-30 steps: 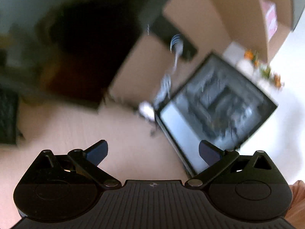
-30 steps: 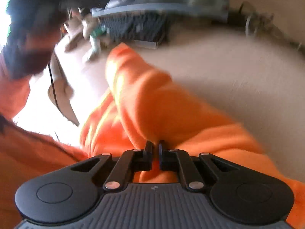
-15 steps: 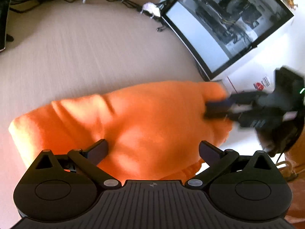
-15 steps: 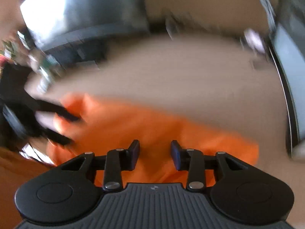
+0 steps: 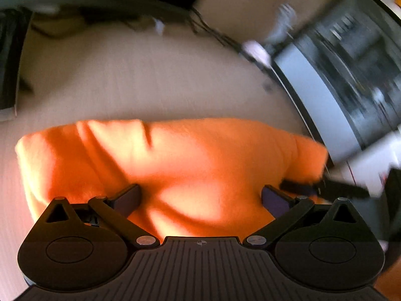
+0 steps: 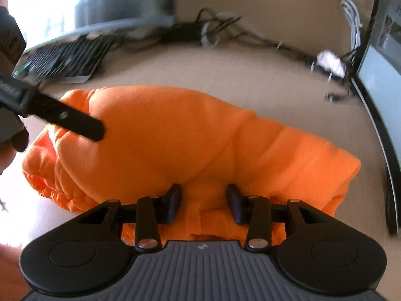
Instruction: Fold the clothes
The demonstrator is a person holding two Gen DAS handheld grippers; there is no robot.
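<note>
A folded orange fleece garment (image 5: 175, 160) lies in a thick bundle on the beige desk (image 5: 125, 82); it also shows in the right wrist view (image 6: 188, 140). My left gripper (image 5: 200, 198) is wide open, low over the near edge of the garment, holding nothing. My right gripper (image 6: 204, 200) is open, its fingers either side of a fold at the garment's near edge, not closed on it. One finger of the left gripper (image 6: 75, 123) shows over the garment's left end in the right wrist view. The right gripper's fingers (image 5: 325, 188) show blurred at the garment's right end.
A dark-framed monitor (image 5: 351, 70) stands at the right of the desk. A keyboard (image 6: 62, 62) lies at the back left, with tangled cables (image 6: 225, 32) and a white plug (image 6: 328, 60) along the back. A black object (image 5: 10, 60) lies at the far left.
My right gripper has let go of the garment and opened, then dropped to its near edge. My left gripper swung down over the garment and stays open. The garment now lies folded on the desk.
</note>
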